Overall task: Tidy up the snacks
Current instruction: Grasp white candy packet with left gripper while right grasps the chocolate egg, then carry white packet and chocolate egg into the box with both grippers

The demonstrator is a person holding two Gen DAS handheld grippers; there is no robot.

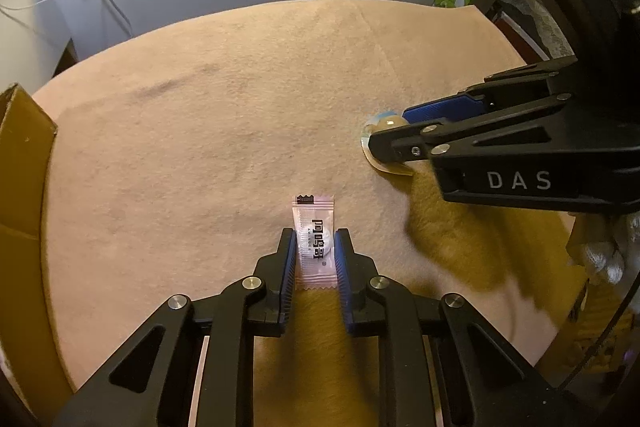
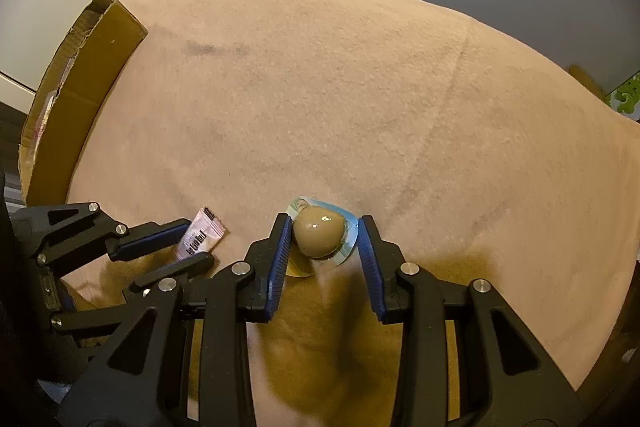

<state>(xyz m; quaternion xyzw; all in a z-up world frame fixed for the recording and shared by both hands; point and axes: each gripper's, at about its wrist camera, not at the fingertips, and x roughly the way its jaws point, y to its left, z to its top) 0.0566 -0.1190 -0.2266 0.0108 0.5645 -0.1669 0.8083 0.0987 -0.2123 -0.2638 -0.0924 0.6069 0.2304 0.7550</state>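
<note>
Care is needed as the pink packet [image 1: 315, 245] is touched on both sides by the left gripper [image 1: 315, 239], while the jelly cup [image 2: 320, 235] sits loose inside the open right gripper [image 2: 323, 227], so both should be squeezed softly before being lifted to the box [image 2: 86, 83].

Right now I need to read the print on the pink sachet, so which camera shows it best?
The left wrist view: the pink sachet lies face up between the left gripper fingers, its black print clear. The right wrist view shows it small, angled, partly hidden by that gripper.
</note>
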